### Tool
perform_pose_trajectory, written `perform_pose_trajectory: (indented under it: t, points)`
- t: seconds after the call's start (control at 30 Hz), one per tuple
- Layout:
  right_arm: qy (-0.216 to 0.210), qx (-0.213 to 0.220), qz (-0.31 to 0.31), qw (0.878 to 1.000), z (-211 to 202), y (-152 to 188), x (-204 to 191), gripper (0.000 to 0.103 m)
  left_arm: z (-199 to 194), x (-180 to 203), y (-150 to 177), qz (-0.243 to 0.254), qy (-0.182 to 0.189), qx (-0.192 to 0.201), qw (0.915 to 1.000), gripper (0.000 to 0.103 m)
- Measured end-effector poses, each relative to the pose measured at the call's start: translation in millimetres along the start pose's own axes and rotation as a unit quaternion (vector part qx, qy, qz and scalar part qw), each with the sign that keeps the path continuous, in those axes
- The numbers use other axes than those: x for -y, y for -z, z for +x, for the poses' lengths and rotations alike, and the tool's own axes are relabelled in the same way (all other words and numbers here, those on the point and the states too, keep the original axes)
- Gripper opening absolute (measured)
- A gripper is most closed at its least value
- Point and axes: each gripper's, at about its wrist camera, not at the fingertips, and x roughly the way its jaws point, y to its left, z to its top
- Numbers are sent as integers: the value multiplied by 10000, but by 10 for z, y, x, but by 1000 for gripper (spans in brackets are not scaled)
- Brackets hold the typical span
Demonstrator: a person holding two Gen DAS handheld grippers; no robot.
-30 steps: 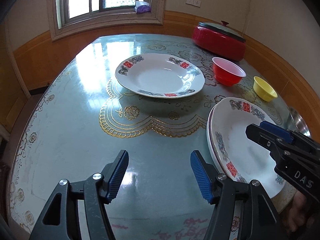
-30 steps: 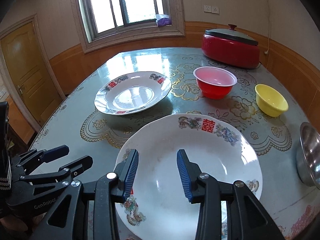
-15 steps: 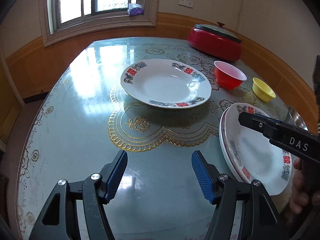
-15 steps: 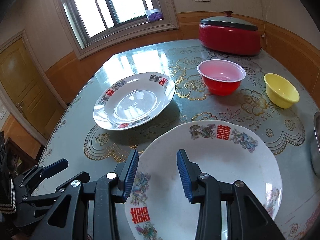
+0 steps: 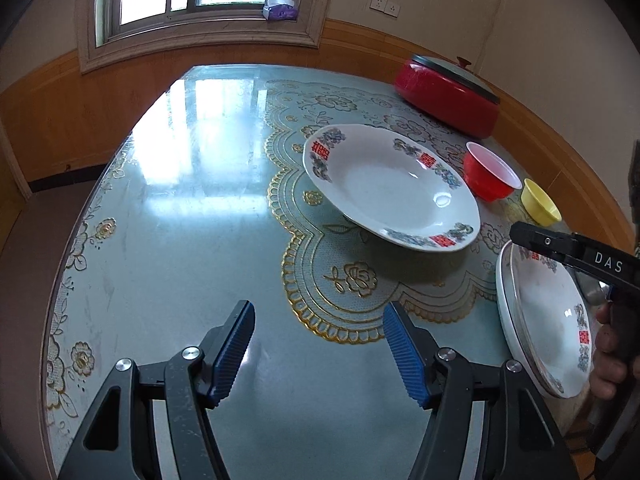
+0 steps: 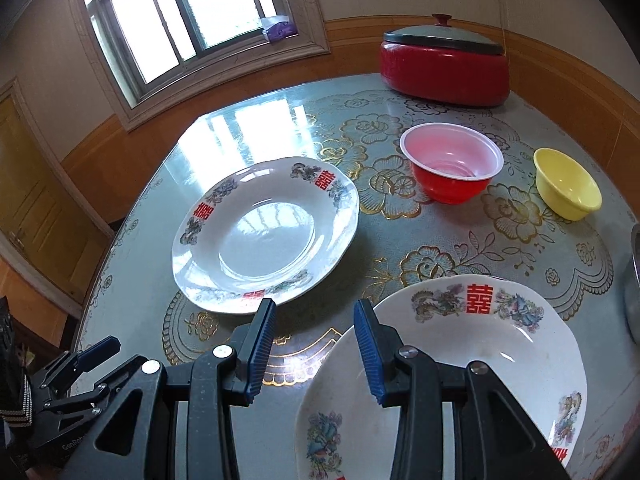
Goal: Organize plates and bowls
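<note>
A white patterned plate (image 5: 396,188) lies alone mid-table; it also shows in the right wrist view (image 6: 266,236). A stack of like plates (image 5: 548,320) sits at the near right edge, under my right gripper (image 6: 314,352) in its own view (image 6: 480,344). A red bowl (image 6: 452,168) and a yellow bowl (image 6: 566,188) stand behind. My left gripper (image 5: 318,352) is open and empty over bare table, left of the stack. My right gripper is open and empty; its arm shows in the left wrist view (image 5: 576,254).
A red lidded cooker (image 6: 444,66) stands at the back of the round glass-topped table (image 5: 192,208). A metal bowl (image 6: 634,280) shows at the right edge. Window and wooden wall panelling lie behind; a door is at left.
Both grippers have shifted left across the table. The plate stack now sits further right in both views and the lone plate is nearer the right gripper. Jaws stay open.
</note>
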Motion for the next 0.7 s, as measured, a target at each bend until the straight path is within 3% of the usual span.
perform_pose_trajectory:
  t: [0.07,0.13,0.2,0.43,0.7]
  points:
    - [30,-51,159,9999,56,-81,52,41,62,-121,-97,-142,140,-17,9998,66]
    - [-93,-82,262,9996,118,-171,93,44,121,-222,-196,-242,142,7,9996,57]
    - [-166,-135,451,9988,202,-267,144,45,184,-283,-302,-269,131,24,9995,54]
    - [-162,-345,797,9961,612,-588,278,45,509,-365,-673,-345,250,-106,9990,54]
    - [-283,-670,728,9947,1035,-710,269,45,858,-374,-977,-355,735,-231,9964,54]
